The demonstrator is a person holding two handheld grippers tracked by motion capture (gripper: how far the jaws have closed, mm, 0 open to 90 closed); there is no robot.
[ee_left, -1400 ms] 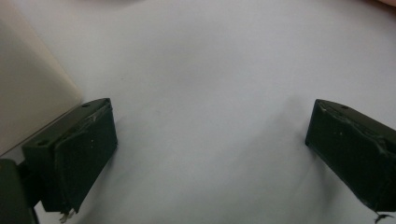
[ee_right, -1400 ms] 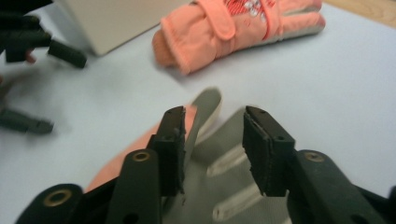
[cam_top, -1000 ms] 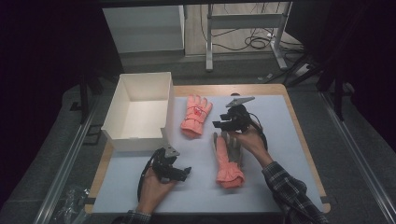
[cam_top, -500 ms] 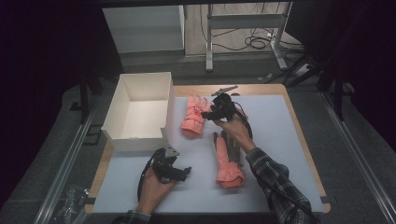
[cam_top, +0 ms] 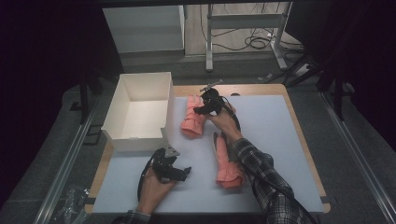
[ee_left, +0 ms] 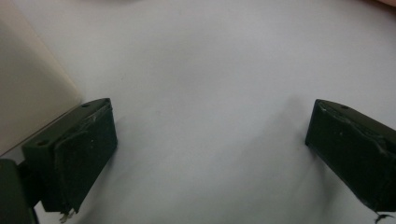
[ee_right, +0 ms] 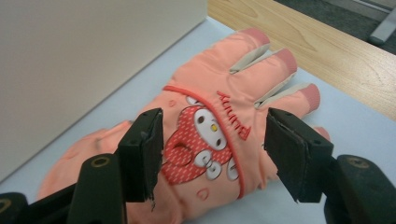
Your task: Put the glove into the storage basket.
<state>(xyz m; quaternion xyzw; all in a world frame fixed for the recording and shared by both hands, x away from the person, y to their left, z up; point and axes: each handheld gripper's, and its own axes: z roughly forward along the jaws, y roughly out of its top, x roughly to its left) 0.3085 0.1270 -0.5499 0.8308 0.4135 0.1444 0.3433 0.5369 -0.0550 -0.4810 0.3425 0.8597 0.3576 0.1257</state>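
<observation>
Two salmon-pink gloves lie on the pale mat. The far glove point(cam_top: 191, 120) lies beside the white box point(cam_top: 122, 135); the near glove point(cam_top: 227, 164) lies partly under the person's right forearm. My right gripper point(cam_top: 200, 110) hovers over the far glove. In the right gripper view its jaws straddle the cartoon print on the glove point(ee_right: 219, 135) without pressing on it; the gripper point(ee_right: 212, 156) is open and its jaws have just been opening. My left gripper point(cam_top: 186, 172) rests low on the mat near the front left, open point(ee_left: 210, 154), with bare mat between the jaws.
The open white box stands at the mat's left; its wall point(ee_right: 84, 51) rises close beside the far glove and also shows in the left gripper view point(ee_left: 28, 107). The wooden table edge point(ee_right: 336, 51) runs beyond the glove's fingertips. Metal frame legs point(cam_top: 208, 42) stand behind the table.
The right gripper has moved left and away from the person, from above the near glove to over the far glove by the box. The left gripper has stayed put.
</observation>
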